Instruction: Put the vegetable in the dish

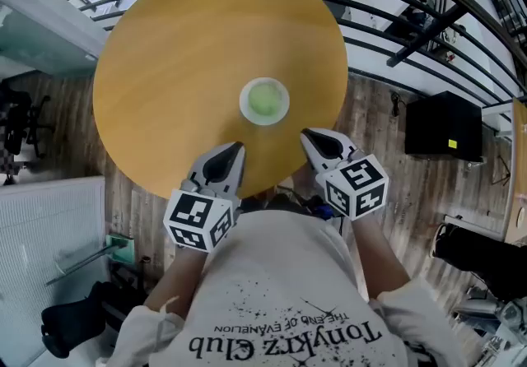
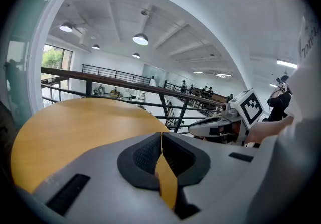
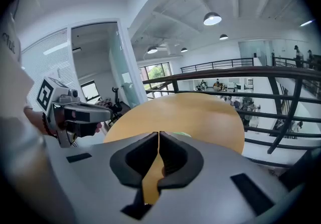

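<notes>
The vegetable (image 1: 264, 100) lay in the dish (image 1: 244, 94) at frame centre on the worktop (image 1: 181, 53), above and between the left claw (image 1: 238, 146) and right claw (image 1: 305, 134), both clenched empty, neither clearly nearer.

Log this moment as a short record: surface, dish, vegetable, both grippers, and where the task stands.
surface: round wooden table
dish: small white dish, near the table's middle
vegetable: pale green vegetable, lying inside the dish
left gripper: jaws together, nothing between them, over the table's near edge
right gripper: jaws together, nothing between them, just short of the dish
task status: vegetable already in the dish; neither gripper touches it
</notes>
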Demonstrator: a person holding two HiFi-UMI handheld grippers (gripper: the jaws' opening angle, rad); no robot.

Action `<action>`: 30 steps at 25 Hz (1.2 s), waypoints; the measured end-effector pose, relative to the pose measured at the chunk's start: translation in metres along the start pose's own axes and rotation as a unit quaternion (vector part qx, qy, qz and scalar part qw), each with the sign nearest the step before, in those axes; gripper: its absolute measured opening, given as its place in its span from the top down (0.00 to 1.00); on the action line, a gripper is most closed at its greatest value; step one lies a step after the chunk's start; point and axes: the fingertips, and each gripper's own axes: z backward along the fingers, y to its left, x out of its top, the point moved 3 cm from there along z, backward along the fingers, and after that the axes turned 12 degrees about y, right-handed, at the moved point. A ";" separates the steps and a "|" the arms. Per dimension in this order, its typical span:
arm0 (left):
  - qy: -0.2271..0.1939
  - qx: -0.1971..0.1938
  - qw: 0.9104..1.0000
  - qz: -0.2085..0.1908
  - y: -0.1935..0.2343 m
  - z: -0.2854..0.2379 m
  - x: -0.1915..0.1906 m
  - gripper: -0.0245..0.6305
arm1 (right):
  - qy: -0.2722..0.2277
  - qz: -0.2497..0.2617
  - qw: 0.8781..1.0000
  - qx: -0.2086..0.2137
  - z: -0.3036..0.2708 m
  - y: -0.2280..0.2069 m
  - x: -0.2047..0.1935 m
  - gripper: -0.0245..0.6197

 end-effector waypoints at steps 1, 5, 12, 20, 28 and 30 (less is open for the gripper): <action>-0.001 0.000 1.000 0.000 0.000 0.001 0.002 0.92 | -0.003 0.000 1.000 0.003 0.001 0.001 0.002 0.92; -0.008 0.001 1.000 0.002 0.005 0.004 0.003 0.92 | -0.009 0.003 1.000 0.003 -0.003 0.006 0.008 0.92; -0.010 0.007 1.000 0.005 0.005 0.008 0.001 0.92 | 0.001 0.016 1.000 -0.005 -0.003 0.010 0.004 0.92; -0.006 -0.001 1.000 0.005 0.014 0.002 0.002 0.92 | 0.004 0.012 1.000 -0.011 -0.010 0.008 0.006 0.92; -0.004 -0.010 1.000 -0.002 0.009 0.004 -0.002 0.92 | 0.003 0.006 1.000 -0.021 -0.004 0.009 -0.001 0.92; -0.001 -0.012 1.000 -0.001 0.010 0.004 -0.005 0.92 | 0.004 0.002 1.000 -0.020 -0.003 0.011 -0.004 0.92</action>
